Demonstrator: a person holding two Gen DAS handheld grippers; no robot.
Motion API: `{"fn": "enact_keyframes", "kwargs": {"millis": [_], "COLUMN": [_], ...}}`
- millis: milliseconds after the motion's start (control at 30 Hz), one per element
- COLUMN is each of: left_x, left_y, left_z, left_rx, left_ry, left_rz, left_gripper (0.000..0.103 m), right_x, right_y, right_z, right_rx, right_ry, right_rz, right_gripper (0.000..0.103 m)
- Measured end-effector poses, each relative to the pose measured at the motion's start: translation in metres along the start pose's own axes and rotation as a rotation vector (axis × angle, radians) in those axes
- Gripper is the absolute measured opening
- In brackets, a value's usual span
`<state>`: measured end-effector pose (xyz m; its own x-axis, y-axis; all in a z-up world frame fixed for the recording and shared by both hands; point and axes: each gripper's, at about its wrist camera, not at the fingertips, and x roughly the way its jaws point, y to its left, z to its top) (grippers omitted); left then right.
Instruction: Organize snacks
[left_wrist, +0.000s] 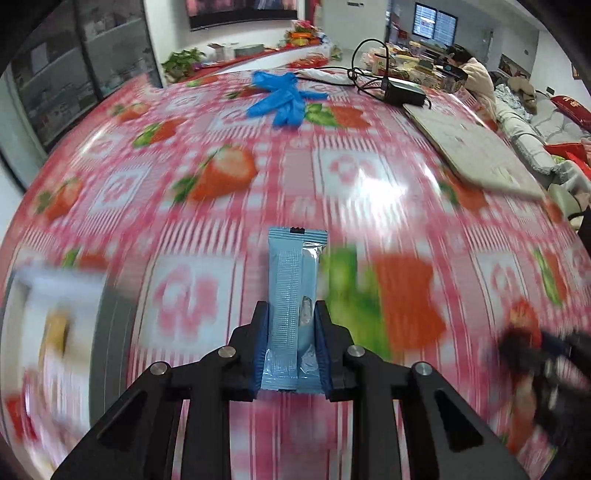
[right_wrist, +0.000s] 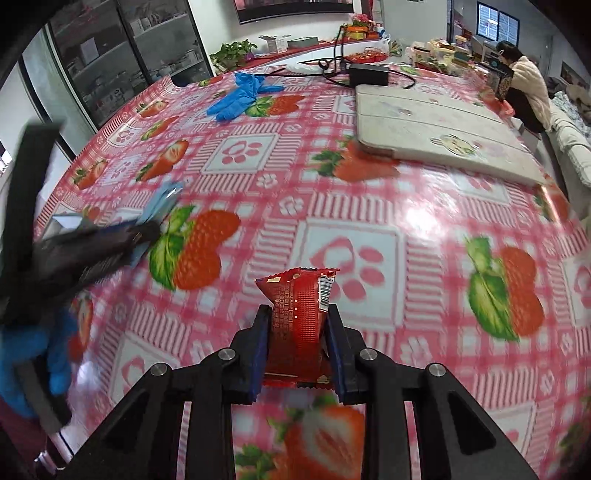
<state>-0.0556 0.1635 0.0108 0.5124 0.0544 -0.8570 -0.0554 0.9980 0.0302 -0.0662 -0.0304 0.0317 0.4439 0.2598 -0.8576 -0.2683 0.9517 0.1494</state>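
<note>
Strawberry tablecloth blurred (motion); white box indistinct, frame-cut.

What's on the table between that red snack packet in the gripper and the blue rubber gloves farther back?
Nothing: in the right wrist view, only bare strawberry-print tablecloth lies between the red snack packet, clamped in the right gripper, and the blue rubber gloves.
</note>
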Motion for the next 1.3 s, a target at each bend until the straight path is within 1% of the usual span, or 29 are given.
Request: {"fn": "enact_keyframes", "kwargs": {"millis": [100,167,200,233,267,300,333,367,433,467,500,567,600,767,833,1300], "left_x": [-0.029,-0.044,-0.049,-0.052,-0.053,-0.054,-0.054,-0.051,-0.041,-0.035,-0.033,-0.03,-0.028,-0.028,-0.028,-0.028], "left_y": [0.003,0.004,0.003,0.003,0.003,0.004,0.005,0.007,0.01,0.011,0.011,0.01,0.009,0.008,0.008,0.008], "left_z": [-0.047,-0.071,-0.078,-0.083,-0.083,-0.084,-0.084,-0.081,-0.075,-0.072,-0.069,-0.07,-0.07,-0.071,-0.071,-0.072], "left_rx": [-0.053,-0.073,-0.074,-0.063,-0.052,-0.045,-0.046,-0.054,-0.075,-0.083,-0.078,-0.072,-0.065,-0.061,-0.061,-0.061], "left_ry": [0.002,-0.009,-0.019,-0.033,-0.052,-0.077,-0.09,-0.087,-0.056,-0.039,-0.054,-0.062,-0.069,-0.071,-0.071,-0.071], "left_rz": [0.015,0.027,0.04,0.049,0.059,0.078,0.081,0.067,0.033,0.024,0.035,0.023,0.014,0.012,0.013,0.013], "left_gripper": [0.026,0.031,0.048,0.078,0.089,0.093,0.093,0.093,0.094,0.094,0.096,0.099,0.102,0.102,0.102,0.102], "right_x": [-0.011,-0.019,-0.023,-0.028,-0.031,-0.034,-0.035,-0.035,-0.041,-0.041,-0.04,-0.033,-0.027,-0.018,-0.014,-0.014], "right_y": [-0.003,-0.006,-0.006,-0.006,-0.006,-0.005,-0.006,-0.006,-0.01,-0.011,-0.012,-0.015,-0.016,-0.011,-0.003,-0.004], "right_z": [-0.019,-0.034,-0.041,-0.049,-0.054,-0.062,-0.064,-0.066,-0.07,-0.069,-0.068,-0.064,-0.062,-0.056,-0.056,-0.056], "right_rx": [0.017,0.029,0.033,0.037,0.037,0.033,0.035,0.041,0.053,0.054,0.057,0.069,0.072,0.048,0.016,0.016], "right_ry": [-0.003,-0.012,-0.018,-0.027,-0.037,-0.052,-0.056,-0.058,-0.112,-0.123,-0.126,-0.119,-0.108,-0.107,-0.095,-0.091], "right_rz": [-0.024,-0.047,-0.058,-0.072,-0.078,-0.085,-0.089,-0.095,-0.108,-0.109,-0.106,-0.088,-0.08,-0.138,-0.183,-0.179], "right_gripper": [0.03,0.03,0.03,0.031,0.034,0.042,0.081,0.103,0.103,0.103,0.103,0.103,0.103,0.103,0.103,0.103]}}
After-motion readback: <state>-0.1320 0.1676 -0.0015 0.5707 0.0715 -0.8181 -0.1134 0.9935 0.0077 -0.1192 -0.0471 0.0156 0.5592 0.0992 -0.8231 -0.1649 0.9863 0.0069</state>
